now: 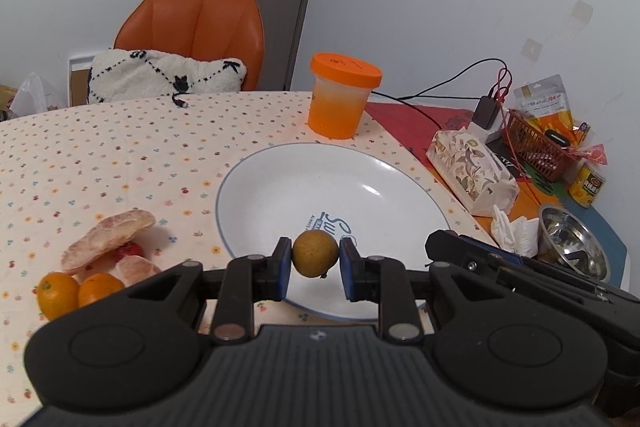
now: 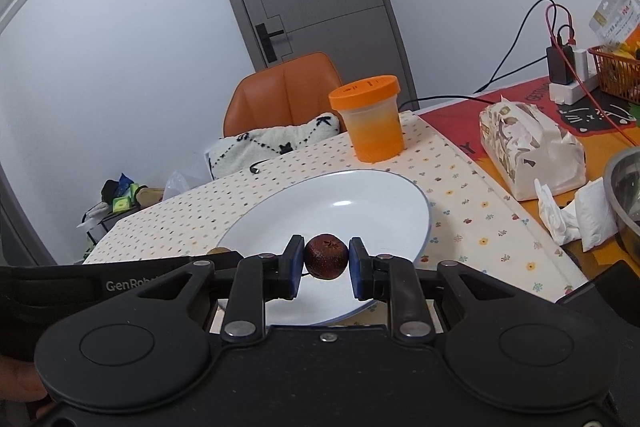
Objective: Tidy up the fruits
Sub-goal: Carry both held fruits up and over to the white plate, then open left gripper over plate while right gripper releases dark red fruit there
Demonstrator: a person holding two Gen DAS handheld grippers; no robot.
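Blue-padded left gripper [image 1: 315,262] is clamped on a small yellow-brown fruit [image 1: 315,253], and the right gripper [image 2: 325,263] pinches a dark red fruit [image 2: 326,256]. Both hang just over the near rim of the white plate [image 1: 280,187] ahead, probably so the 2 fruits can drop in; oranges [image 1: 80,291] wait off to the left.

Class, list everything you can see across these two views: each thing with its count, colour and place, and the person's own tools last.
Plate: one, white, table centre.
Tub: one, orange-lidded, behind plate.
Oranges: two, orange, left of plate.
Pomelo pieces: pink, beside oranges.
Tissue pack: one, floral, right of plate.
Metal bowl: one, steel, far right.
Basket: one, red-brown, right rear.
Chair: one, orange, behind table.
Left hand-held gripper: holds yellow-brown fruit.
Right hand-held gripper: holds dark red fruit.
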